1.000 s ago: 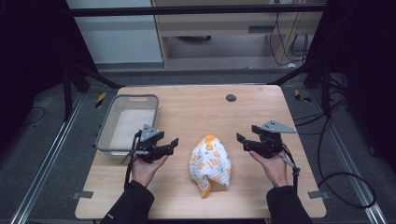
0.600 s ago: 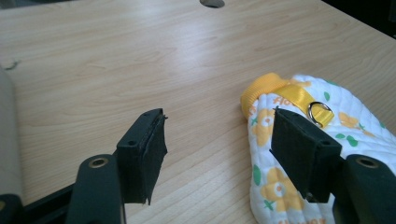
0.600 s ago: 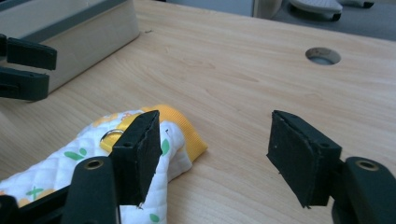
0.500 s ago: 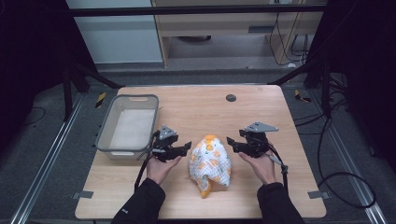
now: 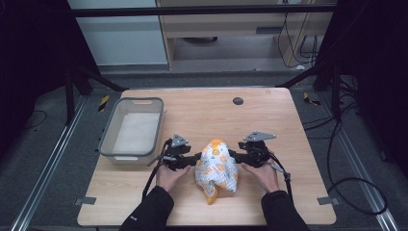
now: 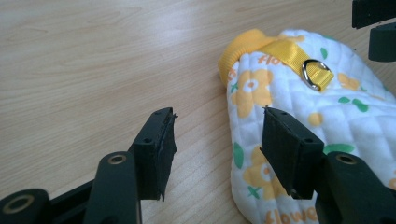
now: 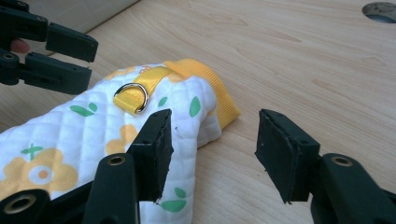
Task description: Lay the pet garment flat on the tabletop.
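Observation:
A white quilted cloth (image 5: 217, 169) with orange flowers, yellow trim and a metal D-ring lies bunched at the table's front middle. My left gripper (image 5: 197, 158) is open at the cloth's left edge; in the left gripper view its right jaw rests over the cloth (image 6: 317, 116) and its left jaw over bare wood, the gripper (image 6: 215, 144) holding nothing. My right gripper (image 5: 232, 154) is open at the cloth's right edge; in the right gripper view one jaw lies over the cloth (image 7: 116, 135), the other over wood, the gripper (image 7: 212, 149) empty. The D-ring (image 7: 132, 95) sits on a yellow strap.
A grey plastic bin (image 5: 131, 129) stands on the table's left side, just behind my left hand. A dark round hole (image 5: 237, 100) marks the wooden table (image 5: 288, 125) at the back. Cables trail on the floor to the right.
Both grippers have moved inward toward the cloth from either side and now sit at its edges. The cloth has not moved.

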The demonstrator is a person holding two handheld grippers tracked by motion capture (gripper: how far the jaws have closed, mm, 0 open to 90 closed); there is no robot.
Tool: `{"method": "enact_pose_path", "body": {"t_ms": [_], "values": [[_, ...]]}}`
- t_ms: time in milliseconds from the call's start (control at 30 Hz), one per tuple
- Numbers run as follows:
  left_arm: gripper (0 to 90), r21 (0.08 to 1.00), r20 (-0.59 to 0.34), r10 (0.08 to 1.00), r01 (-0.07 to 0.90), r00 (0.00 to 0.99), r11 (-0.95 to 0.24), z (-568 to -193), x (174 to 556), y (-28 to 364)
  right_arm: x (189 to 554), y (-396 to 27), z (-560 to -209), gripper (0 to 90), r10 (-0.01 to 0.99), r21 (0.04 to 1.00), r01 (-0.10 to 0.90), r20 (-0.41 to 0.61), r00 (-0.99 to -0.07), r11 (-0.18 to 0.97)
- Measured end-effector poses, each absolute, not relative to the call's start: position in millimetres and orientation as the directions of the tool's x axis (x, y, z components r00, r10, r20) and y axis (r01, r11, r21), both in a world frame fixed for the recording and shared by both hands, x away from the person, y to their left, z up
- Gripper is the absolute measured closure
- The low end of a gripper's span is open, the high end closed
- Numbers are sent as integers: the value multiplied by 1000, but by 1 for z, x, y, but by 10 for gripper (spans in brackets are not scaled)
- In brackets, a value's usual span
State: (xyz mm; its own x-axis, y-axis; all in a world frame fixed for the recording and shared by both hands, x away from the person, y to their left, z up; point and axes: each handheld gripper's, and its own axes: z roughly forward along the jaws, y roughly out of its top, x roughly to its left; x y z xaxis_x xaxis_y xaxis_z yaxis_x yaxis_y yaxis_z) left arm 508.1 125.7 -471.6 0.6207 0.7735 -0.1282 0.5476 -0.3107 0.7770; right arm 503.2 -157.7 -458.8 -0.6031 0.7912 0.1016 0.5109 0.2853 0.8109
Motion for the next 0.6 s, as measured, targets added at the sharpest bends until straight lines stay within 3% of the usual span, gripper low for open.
{"method": "enact_pose_path", "body": {"t_ms": [233, 400, 600], "values": [[474, 757, -130, 760, 558, 637, -338, -478, 508, 119, 502, -151, -468, 497, 777, 793, 525, 107, -621, 310], [520, 746, -158, 745, 573, 648, -340, -483, 510, 116, 503, -150, -471, 595, 763, 785, 542, 144, -630, 299], [695, 732, -209, 717, 593, 664, -336, -488, 511, 115, 504, -146, -476, 735, 740, 767, 558, 167, -651, 318]]}}
